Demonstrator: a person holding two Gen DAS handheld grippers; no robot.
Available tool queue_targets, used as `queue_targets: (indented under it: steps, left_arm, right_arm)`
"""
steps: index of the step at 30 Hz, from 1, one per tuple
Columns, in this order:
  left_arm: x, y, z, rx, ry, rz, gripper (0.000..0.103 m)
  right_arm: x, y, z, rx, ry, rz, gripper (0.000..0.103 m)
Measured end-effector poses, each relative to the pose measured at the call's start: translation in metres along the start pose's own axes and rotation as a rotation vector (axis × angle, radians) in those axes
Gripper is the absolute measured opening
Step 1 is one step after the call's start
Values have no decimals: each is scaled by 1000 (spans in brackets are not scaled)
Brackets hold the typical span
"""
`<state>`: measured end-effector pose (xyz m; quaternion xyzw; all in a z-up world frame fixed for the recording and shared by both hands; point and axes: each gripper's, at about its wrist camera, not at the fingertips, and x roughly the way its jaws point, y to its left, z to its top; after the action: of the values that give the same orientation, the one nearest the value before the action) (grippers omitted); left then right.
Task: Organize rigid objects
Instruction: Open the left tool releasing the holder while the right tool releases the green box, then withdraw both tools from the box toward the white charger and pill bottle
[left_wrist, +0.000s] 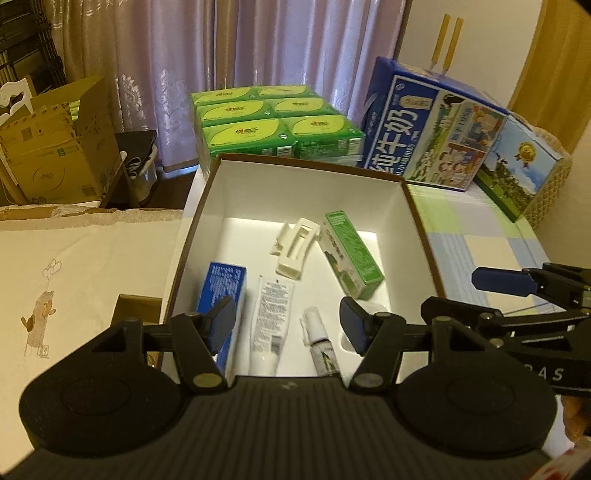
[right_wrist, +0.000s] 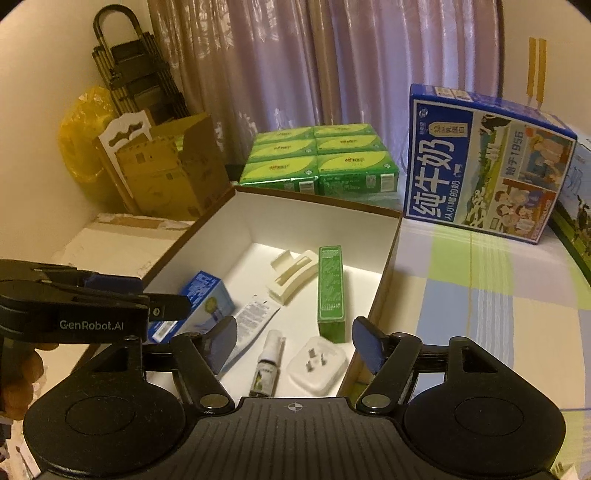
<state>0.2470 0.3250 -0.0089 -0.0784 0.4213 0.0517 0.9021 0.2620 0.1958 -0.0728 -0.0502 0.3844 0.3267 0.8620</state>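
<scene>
Left wrist view looks down into the open white box (left_wrist: 402, 192), and the left gripper (left_wrist: 288, 325) hovers above its near edge, jaws apart with nothing between them. Inside lie a blue carton (left_wrist: 218, 291) on the left, a white tube (left_wrist: 267, 317) beside it, a small spray bottle (left_wrist: 319, 341), a white clip (left_wrist: 293, 247) and a green carton (left_wrist: 351, 254) further back. Right wrist view shows the right gripper (right_wrist: 295, 347) spread wide and empty too, above a white plug adapter (right_wrist: 317, 363) in the near right corner. Green tissue packs (right_wrist: 317, 162) and a blue milk case (right_wrist: 484, 162) stand beyond the box.
</scene>
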Motion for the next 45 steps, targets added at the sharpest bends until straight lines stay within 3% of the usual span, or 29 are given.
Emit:
queue_targets:
  steps: [19, 32, 45]
  left_arm:
    - [-77, -42, -63, 12, -57, -21, 58]
    - [-87, -93, -115, 15, 11, -39, 58]
    - [-81, -150, -146, 22, 78, -44, 58]
  right_arm:
    - [-78, -5, -53, 35, -39, 12, 67]
    - [-116, -32, -98, 48, 10, 53, 68]
    - [-142, -76, -135, 39, 85, 48, 68]
